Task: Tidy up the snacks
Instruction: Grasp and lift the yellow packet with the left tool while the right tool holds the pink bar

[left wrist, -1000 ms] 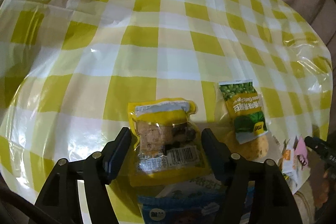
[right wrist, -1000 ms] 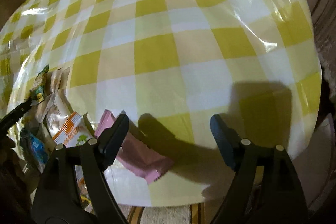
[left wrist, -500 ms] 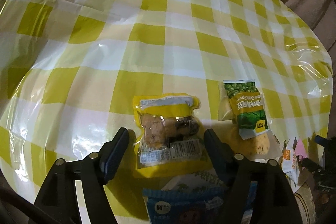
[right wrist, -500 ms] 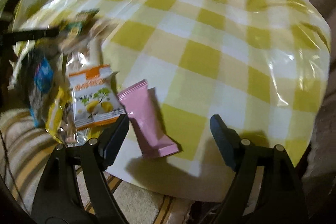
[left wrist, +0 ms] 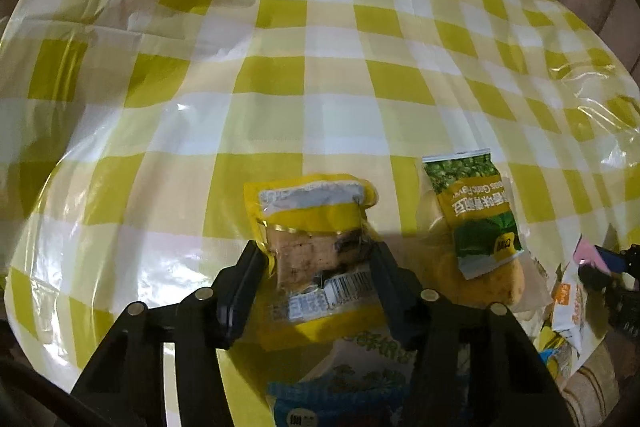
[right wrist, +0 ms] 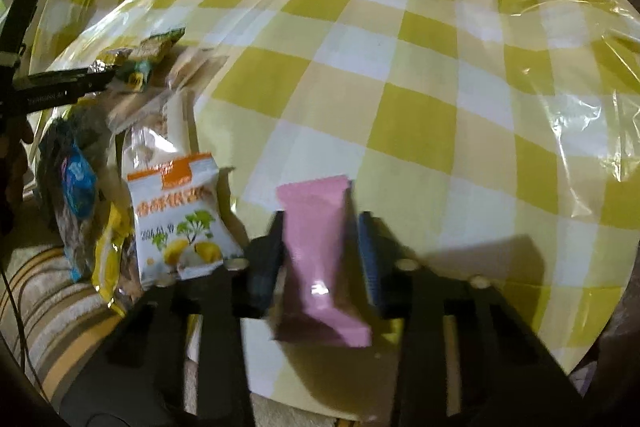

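A yellow vacuum packet [left wrist: 316, 199] of brown food lies near the table's front edge. My left gripper [left wrist: 316, 259] straddles its lower half, jaws closing, and both pads press its sides so the film buckles. A green packet [left wrist: 476, 211] lies to its right, on a clear bag holding something yellow. In the right wrist view a pink packet [right wrist: 320, 267] sits lengthwise between the fingers of my right gripper [right wrist: 318, 235], which is shut on it at the table's near edge. A white and orange packet [right wrist: 176, 219] lies just to its left.
A round table with a yellow checked cloth [left wrist: 280, 79] under clear plastic stretches away behind the snacks. A blue packet [left wrist: 340, 399] and a white one lie under my left gripper. More packets are heaped at the table's edge [right wrist: 80, 187], above a striped rug [right wrist: 48, 291].
My left jaws have narrowed onto the yellow packet. My right gripper has rolled, moved over the pink packet and gone from wide open to shut on it.
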Motion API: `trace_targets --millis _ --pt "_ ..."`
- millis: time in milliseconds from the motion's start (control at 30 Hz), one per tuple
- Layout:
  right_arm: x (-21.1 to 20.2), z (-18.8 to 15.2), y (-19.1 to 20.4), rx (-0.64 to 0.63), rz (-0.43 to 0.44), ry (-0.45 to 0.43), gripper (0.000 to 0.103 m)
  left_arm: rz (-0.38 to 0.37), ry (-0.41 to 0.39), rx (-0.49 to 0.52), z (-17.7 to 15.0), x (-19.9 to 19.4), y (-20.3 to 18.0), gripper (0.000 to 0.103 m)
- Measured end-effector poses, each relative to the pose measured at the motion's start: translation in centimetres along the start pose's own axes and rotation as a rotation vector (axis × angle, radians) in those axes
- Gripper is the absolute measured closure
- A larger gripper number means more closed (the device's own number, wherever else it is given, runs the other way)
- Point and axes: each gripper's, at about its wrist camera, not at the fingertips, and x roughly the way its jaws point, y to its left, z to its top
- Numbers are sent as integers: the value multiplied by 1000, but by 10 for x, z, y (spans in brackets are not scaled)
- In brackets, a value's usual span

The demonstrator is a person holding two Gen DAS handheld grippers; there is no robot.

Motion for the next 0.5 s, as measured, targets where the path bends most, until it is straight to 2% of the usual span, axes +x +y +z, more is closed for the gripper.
trace_targets --millis 33,67,167,400,467,500 --pt "-2 -1 0 12 -3 -4 75 -2 -3 1 -1 -1 0 51" --pt "-2 -1 -1 28 0 -10 76 -7 -5 -2 -1 -2 2 60" --pt "-4 -4 -3 60 2 -20 77 -55 -16 -32 -1 -6 9 71" --pt "-18 -14 -9 107 13 -39 78 -101 -46 -57 -6 -16 11 79" --pt "-22 -15 -9 110 14 -45 78 -115 -56 -65 -7 -21 12 87" --pt "-24 -16 -9 112 15 -47 78 -127 -61 -69 -8 -23 12 87"
